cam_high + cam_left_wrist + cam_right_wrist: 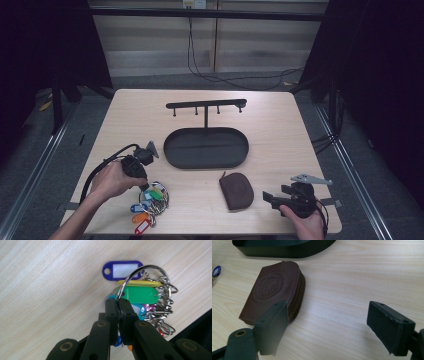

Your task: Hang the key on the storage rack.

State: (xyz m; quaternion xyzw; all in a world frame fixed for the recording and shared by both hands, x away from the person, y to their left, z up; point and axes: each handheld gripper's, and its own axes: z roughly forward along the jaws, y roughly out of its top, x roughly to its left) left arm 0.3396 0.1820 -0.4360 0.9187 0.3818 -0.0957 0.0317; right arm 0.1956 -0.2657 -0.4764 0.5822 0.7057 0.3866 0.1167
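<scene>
Keys on a big steel ring [140,277] are lying at the lower left of the high view, and the left gripper [145,186] is clamping its jaws onto that ring, with the coloured tags [140,295] bunched just beyond the pads. Grasping looks done; lifting is likely the step now starting. Centre frame, the black oval tray [206,161] with its hook rack [206,105] is waiting, so the next move probably calls for raising the bunch and slipping the ring over a peg. Lower right of centre, a brown pouch [272,291] is lying flat. Far right, the right gripper [277,198] is resting with jaws spread wide, grasping nothing.
</scene>
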